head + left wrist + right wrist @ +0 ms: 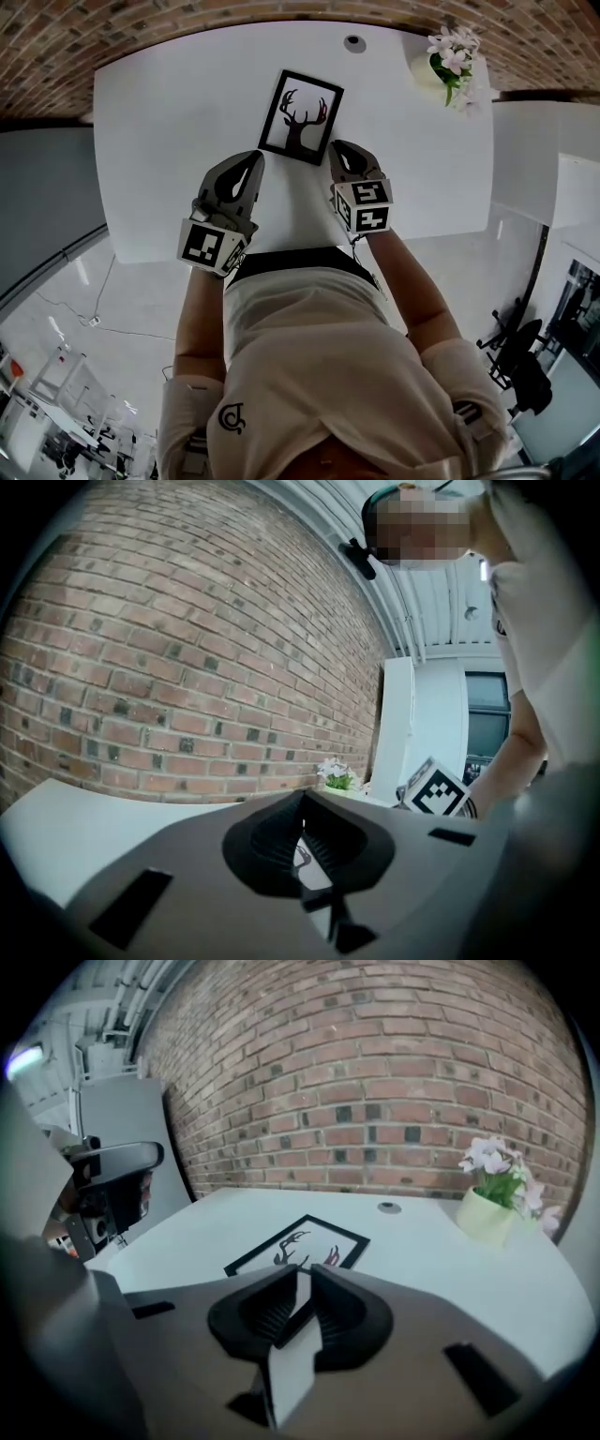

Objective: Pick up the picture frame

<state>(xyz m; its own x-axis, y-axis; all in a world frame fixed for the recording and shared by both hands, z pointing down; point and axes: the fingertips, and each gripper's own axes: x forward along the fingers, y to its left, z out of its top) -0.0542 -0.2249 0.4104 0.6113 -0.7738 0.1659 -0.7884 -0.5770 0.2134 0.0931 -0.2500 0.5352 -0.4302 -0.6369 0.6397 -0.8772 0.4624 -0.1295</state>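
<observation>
The picture frame (302,117), black-edged with a deer-head print, lies flat in the middle of the white table (159,141). My left gripper (251,159) hovers just off the frame's near left corner, its jaws shut and empty. My right gripper (339,150) sits at the frame's near right corner. In the right gripper view the frame (305,1239) lies just beyond the right gripper (302,1277), whose jaws stand a narrow gap apart with nothing pressed between them. The left gripper (302,801) points almost level toward the brick wall.
A pale pot of pink-white flowers (442,66) stands at the table's far right corner, also the flower pot (487,1206). A round cable grommet (354,42) sits near the far edge. A brick wall runs behind the table. The person stands against the near edge.
</observation>
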